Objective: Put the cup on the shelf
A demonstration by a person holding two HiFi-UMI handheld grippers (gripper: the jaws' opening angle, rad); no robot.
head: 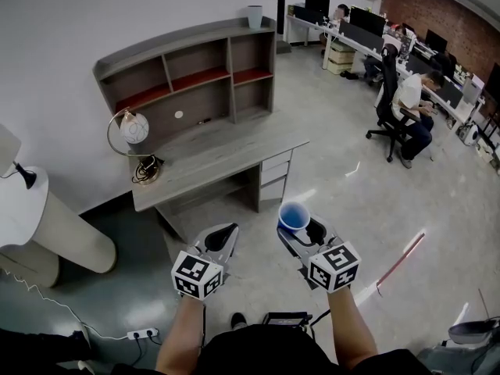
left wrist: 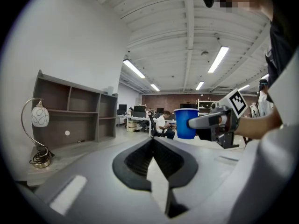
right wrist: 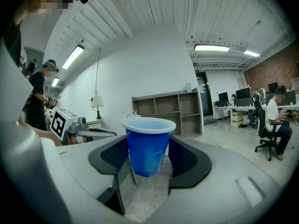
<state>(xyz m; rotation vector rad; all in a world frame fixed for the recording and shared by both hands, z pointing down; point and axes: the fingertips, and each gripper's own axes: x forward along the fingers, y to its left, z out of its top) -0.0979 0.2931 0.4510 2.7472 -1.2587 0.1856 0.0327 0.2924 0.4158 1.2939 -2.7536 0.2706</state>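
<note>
Right tool (head: 303, 230) clamped on the cup (right wrist: 148, 143), held upright over the floor, well apart from the shelf (head: 195, 76). Left tool (left wrist: 154, 146) closed, empty, alongside. Judged: upright grip suits level placement; approach outstanding.

The desk (head: 226, 158) stands ahead of the left gripper (head: 226, 231) and the right gripper (head: 300, 226), which are side by side. The shelf unit (head: 195, 76) sits on the desk's rear edge, with a container (head: 255, 16) on its top at the right end. A lamp (head: 134, 131) stands on the desk's left end. The cup (head: 294, 214) sits upright between the right gripper's jaws. Workstations (head: 367, 30) and a seated person (head: 412, 104) lie to the far right, beyond the desk.
</note>
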